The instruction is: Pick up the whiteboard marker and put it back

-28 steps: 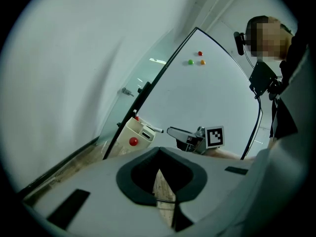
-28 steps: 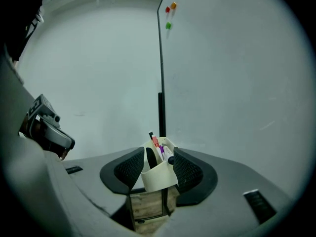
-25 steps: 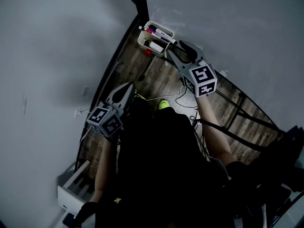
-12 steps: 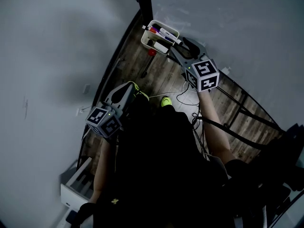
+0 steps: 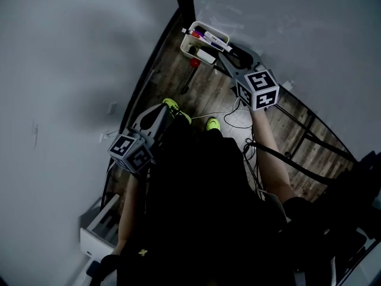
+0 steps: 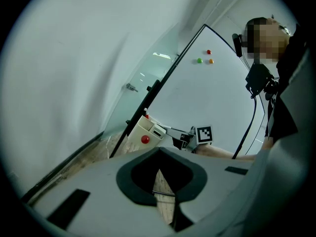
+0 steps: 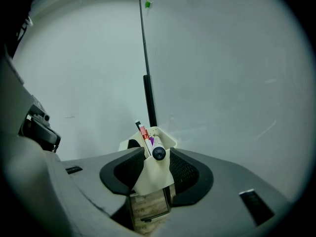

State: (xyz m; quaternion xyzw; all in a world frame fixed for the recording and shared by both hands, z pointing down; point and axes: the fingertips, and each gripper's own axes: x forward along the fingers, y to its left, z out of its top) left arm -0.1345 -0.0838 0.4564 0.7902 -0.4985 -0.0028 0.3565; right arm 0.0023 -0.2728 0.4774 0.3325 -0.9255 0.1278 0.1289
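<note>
Marker (image 7: 158, 151) lies in the white tray (image 7: 167, 139) at the whiteboard (image 7: 222, 83) edge, black cap toward right claw (image 7: 156, 166). Its jaws just closed in a bit, but stand apart, straddling cap and tray corner. Left claw (image 6: 159, 171) together, empty, well left.

Tray (image 7: 154, 177) sides behind the fingers (image 7: 185, 177)
</note>
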